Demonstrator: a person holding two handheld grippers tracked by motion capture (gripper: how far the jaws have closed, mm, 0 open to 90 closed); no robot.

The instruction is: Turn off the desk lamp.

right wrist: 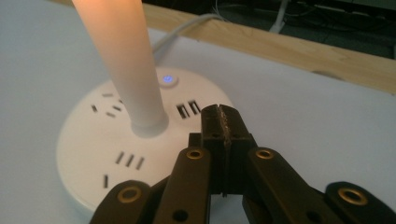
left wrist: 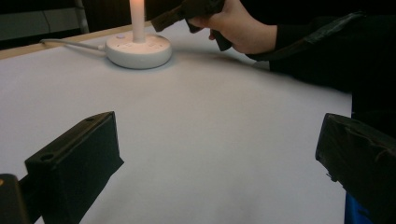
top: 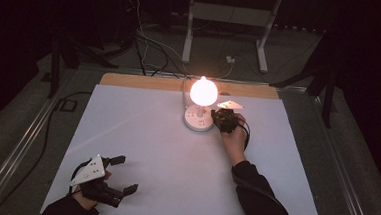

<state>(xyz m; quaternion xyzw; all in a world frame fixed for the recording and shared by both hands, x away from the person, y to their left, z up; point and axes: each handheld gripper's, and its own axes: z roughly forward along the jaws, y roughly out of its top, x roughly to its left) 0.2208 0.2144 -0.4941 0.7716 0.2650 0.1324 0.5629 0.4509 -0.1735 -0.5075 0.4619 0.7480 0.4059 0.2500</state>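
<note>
A lit bulb lamp glows on a round white power hub at the table's far middle. Its stem rises from the hub, whose small button shines blue, with sockets and USB ports around it. My right gripper is shut with nothing in it, its tips just above the hub's edge near the USB ports; from above the right gripper sits beside the hub. My left gripper rests open at the near left of the table; its fingers stand wide apart over bare white surface.
The white table has a wooden strip along its far edge. A white cable runs from the hub off the back. Beyond the table stand a white frame and dark stands, with cables on the floor.
</note>
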